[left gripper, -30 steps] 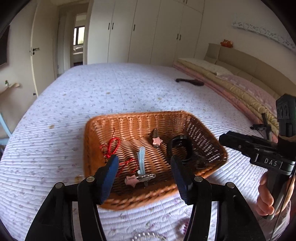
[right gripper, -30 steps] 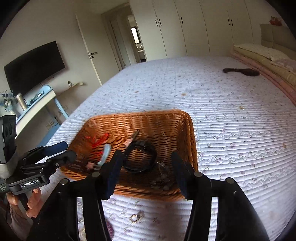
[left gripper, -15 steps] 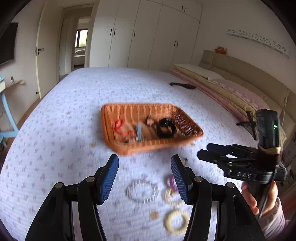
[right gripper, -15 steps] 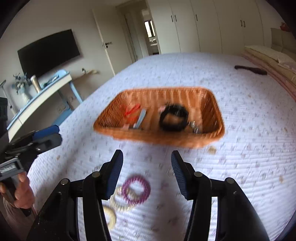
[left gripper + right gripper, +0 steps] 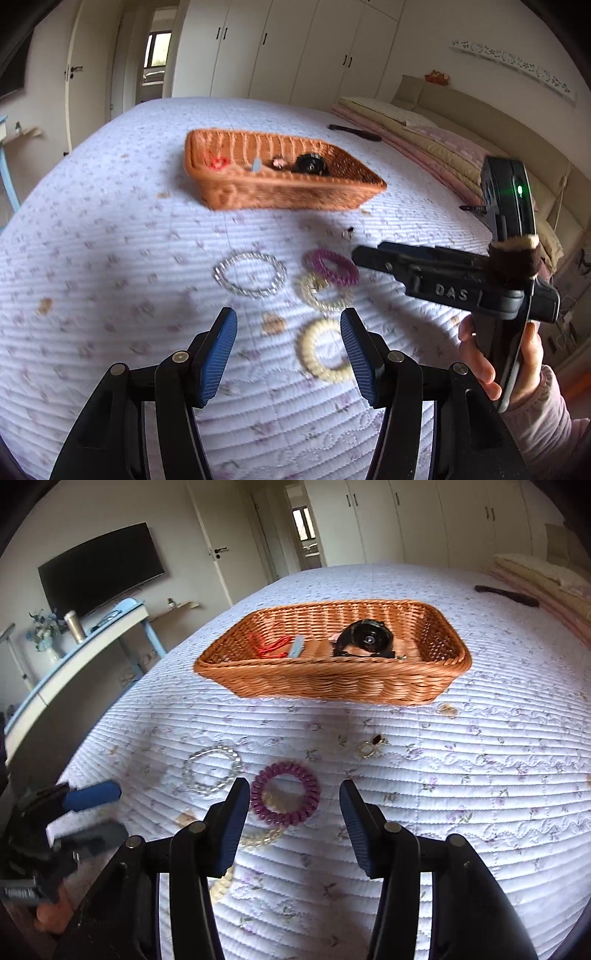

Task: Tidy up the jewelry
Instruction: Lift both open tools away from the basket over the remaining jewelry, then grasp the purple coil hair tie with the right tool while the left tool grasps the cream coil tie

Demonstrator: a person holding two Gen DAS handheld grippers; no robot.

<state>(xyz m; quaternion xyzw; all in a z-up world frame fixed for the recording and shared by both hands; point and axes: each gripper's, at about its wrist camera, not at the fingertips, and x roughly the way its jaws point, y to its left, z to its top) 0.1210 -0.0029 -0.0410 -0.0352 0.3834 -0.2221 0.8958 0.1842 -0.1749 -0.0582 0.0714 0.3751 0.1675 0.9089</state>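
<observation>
An orange wicker basket point(image 5: 280, 192) point(image 5: 332, 681) sits on the bed. It holds a black watch point(image 5: 364, 640), a red cord point(image 5: 267, 648) and a pale blue clip point(image 5: 297, 650). On the quilt in front lie a clear bead bracelet point(image 5: 250, 274) point(image 5: 211, 770), a purple coil hair tie point(image 5: 330, 266) point(image 5: 284, 793), a gold bead bracelet point(image 5: 323, 291), a cream coil tie point(image 5: 323, 350) and a small earring point(image 5: 371, 746). My left gripper point(image 5: 288, 354) is open and empty, low over the cream tie. My right gripper point(image 5: 293, 823) point(image 5: 360, 254) is open and empty, just above the purple tie.
The bed's lilac quilt point(image 5: 480, 775) stretches far to the right. A dark strap point(image 5: 506, 594) lies near folded blankets point(image 5: 424, 147) at the head. A blue-white desk point(image 5: 74, 646) and a TV point(image 5: 99, 568) stand left of the bed. White wardrobes line the back.
Both grippers have pulled back from over the basket and dropped toward the loose bracelets and hair ties in front of it. Both stay open and empty.
</observation>
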